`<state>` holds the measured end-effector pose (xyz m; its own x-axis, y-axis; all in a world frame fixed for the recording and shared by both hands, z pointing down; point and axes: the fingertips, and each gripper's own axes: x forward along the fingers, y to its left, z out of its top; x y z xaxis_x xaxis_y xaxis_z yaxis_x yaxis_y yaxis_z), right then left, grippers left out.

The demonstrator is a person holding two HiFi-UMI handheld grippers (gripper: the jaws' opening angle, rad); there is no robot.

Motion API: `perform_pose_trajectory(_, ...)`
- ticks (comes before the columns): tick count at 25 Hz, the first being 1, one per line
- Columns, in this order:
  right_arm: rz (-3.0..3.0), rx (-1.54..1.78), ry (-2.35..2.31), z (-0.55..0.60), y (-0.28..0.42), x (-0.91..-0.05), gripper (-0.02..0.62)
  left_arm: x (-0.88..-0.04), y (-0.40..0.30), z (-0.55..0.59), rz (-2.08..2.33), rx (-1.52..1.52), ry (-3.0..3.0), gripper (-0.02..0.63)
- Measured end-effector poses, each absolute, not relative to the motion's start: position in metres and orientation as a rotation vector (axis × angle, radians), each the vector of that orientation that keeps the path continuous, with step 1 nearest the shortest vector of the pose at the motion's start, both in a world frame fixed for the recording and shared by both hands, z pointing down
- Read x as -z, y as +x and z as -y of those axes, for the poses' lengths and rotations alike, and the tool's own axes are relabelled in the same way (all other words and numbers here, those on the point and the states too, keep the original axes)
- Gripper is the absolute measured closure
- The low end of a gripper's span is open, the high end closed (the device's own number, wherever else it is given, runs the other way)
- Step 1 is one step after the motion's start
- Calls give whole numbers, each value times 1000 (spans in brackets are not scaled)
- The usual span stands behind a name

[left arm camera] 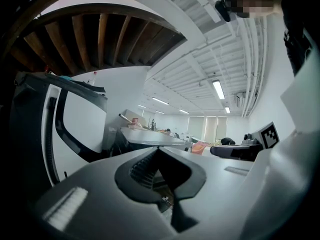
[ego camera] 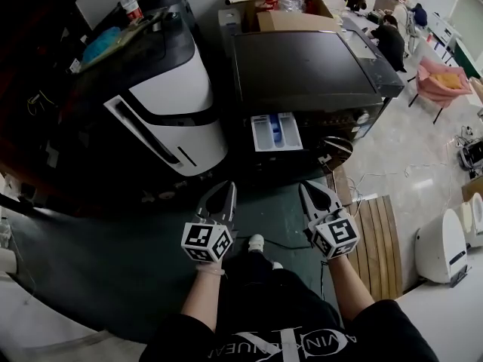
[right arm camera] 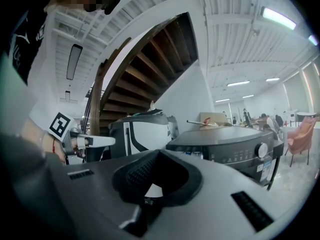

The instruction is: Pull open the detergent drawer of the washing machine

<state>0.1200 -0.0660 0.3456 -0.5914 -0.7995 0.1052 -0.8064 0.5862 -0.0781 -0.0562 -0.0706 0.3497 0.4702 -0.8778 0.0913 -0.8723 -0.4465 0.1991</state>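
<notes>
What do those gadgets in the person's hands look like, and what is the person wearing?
The left gripper and right gripper are grey, each with two pointed jaws lined with black ribbed pads. Behind the jaws sits a white cube printed with black square markers. The person wears a black short-sleeved top with white lettering.

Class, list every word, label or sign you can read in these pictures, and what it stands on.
Shirt: white letters, upside down and cut off, not surely readable.
Washing machine panel and sticker: too small.
Bottle label: too small.
Left gripper and right gripper cubes: square markers only, no words.
</notes>
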Motion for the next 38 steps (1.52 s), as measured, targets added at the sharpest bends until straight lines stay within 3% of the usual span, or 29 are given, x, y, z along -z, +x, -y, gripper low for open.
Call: perform_pose_trajectory(38,2819,-34,1446,50,133,-277,584,-290,-81,39,1718,52,2507,597)
